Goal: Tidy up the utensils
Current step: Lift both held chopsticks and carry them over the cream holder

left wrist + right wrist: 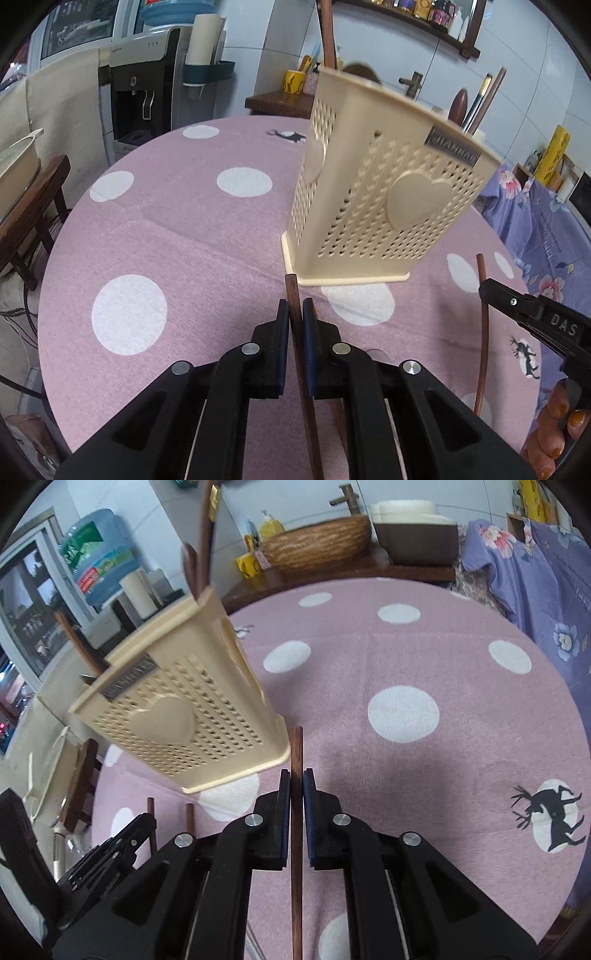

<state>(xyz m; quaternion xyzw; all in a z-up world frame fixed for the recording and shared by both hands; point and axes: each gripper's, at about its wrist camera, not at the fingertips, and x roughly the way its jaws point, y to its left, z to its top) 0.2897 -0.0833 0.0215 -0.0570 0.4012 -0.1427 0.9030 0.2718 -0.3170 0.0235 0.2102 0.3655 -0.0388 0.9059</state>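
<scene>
A cream perforated utensil holder point(369, 206) point(184, 716) with heart shapes stands on the pink dotted tablecloth point(166, 240). Dark chopsticks and a wooden spoon point(460, 103) stick out of its top. My left gripper point(295, 306) is shut on a dark wooden chopstick point(293, 291), just in front of the holder's base. My right gripper point(296, 775) is shut on a second chopstick point(296, 746), to the right of the holder's base. In the left wrist view the right gripper point(484, 288) shows at the right edge with its chopstick point(484, 332). The left gripper point(147, 819) appears low on the left in the right wrist view.
A water dispenser point(147, 92) and a wooden stool point(44, 192) carrying a pot stand beyond the table's left side. Behind the table are a yellow mug point(294, 82), a woven basket point(317, 542) and purple floral cloth point(535, 590). A hand point(557, 424) shows at lower right.
</scene>
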